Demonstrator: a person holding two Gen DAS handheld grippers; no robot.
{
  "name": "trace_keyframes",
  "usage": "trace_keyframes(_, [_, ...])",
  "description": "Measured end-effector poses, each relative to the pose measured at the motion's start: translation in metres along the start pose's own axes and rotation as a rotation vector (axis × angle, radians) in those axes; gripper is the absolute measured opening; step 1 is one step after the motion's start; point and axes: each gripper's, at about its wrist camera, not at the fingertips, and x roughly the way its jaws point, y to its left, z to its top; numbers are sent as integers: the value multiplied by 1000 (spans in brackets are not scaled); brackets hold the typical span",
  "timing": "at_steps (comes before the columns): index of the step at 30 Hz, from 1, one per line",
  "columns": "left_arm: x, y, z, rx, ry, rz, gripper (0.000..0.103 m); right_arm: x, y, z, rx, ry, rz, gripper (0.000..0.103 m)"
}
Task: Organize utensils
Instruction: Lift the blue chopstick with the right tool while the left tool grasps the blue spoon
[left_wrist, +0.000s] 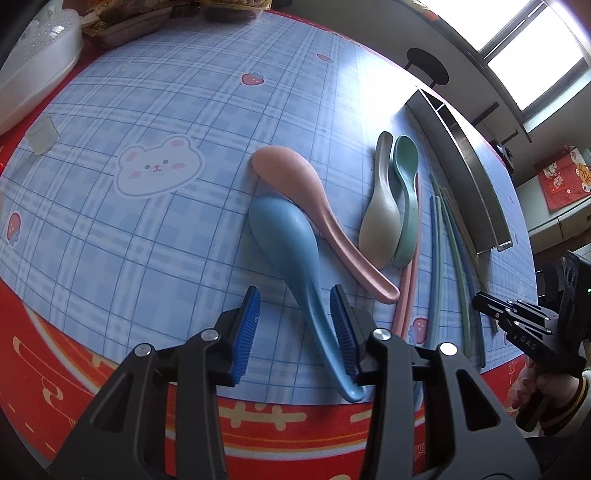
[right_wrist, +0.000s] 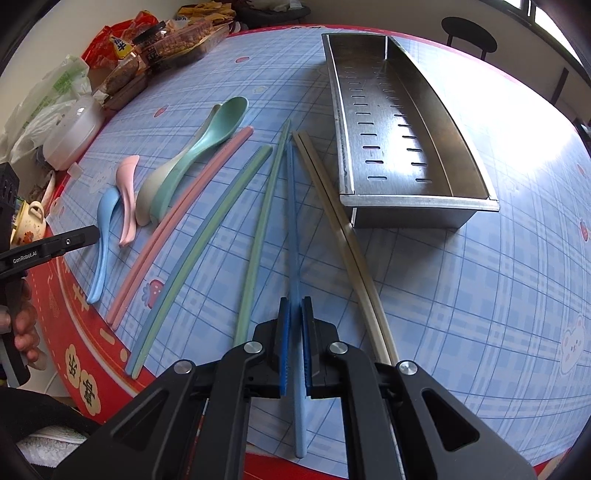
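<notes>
1. The steel tray, a long slotted bin with one divider near its far end, is the landmark. Both compartments look empty, so I judge that the sorting has barely begun and nearly everything is still to be moved.
2. The tablecloth, blue plaid with bears and strawberries, carries all the utensils, which lie left of the tray in the right wrist view.
3. Nearest the tray lies the beige chopstick pair. Next come the blue chopstick, a green chopstick, a green-and-blue pair and the pink chopstick pair.
4. Farther from the tray lie four spoons: the green spoon resting against the cream spoon, then the pink spoon and the blue spoon, farthest of all.
5. The right gripper has its jaws drawn in on the blue chopstick near its close end. The stick appears to lie on the cloth, not yet lifted.
6. The left gripper has its jaws spread either side of the blue spoon's handle, and neither pad is clearly pressing it.
7. Readable writing: "GenRobot.AI" on the left gripper's arm in the right wrist view, and "DAS" on the right gripper's body in the left wrist view. The snack packets at the far edge bear print too small to read.
</notes>
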Motion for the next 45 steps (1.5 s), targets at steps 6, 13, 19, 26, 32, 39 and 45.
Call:
trace_keyframes(6, [5, 1, 10, 24, -2, -20, 41, 0, -2, -1, 36, -9, -1, 7])
trace_keyframes(13, [10, -8, 24, 79, 2, -11, 31, 0, -1, -1, 56, -15, -4, 7])
trace_keyframes(19, [10, -27, 21, 152, 16, -46, 25, 0, -2, -2, 65, -16, 0, 7])
trace_keyframes(26, [23, -51, 3, 234, 55, -46, 24, -1, -4, -4, 69, -18, 2, 7])
trace_keyframes(32, [22, -48, 1, 244, 61, 16, 14, -1, -2, -4, 67, -14, 0, 7])
trace_keyframes(39, [14, -31, -2, 213, 59, 31, 12, 0, 3, -2, 45, -4, -6, 11])
trace_keyframes(45, [12, -26, -8, 203, 40, 28, 13, 2, 23, -4, -61, -15, -108, 11])
